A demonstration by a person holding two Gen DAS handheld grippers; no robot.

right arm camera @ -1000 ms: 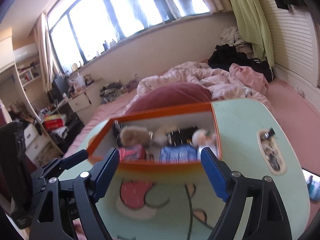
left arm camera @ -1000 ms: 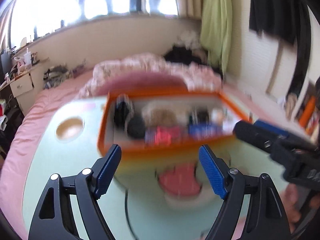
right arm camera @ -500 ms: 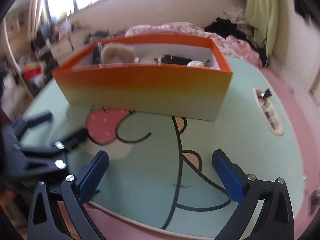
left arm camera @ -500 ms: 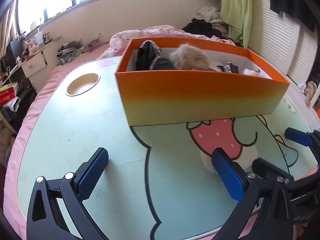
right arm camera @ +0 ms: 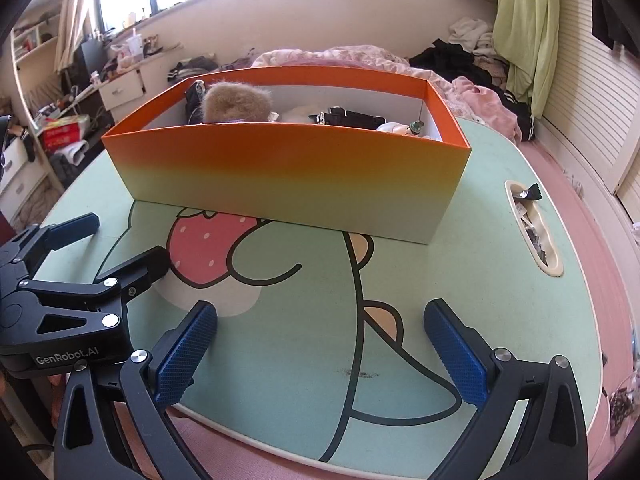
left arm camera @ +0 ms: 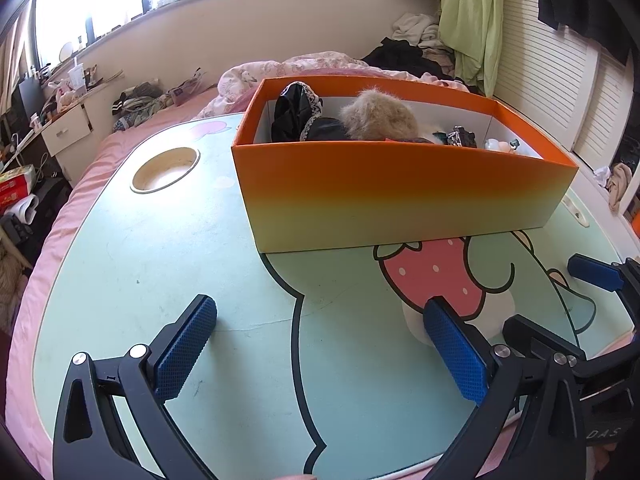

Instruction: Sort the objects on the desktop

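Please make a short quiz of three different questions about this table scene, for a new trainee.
1. True or false: the left hand-held gripper holds an item from the orange box.
2. Which lies nearest the box's left end in the right wrist view? A) fluffy tan item B) black strap-like item C) small white figure
3. Fill in: the big fruit printed on the green table is a ____.

Key
1. False; its jaws stand open, with nothing between them.
2. A
3. strawberry
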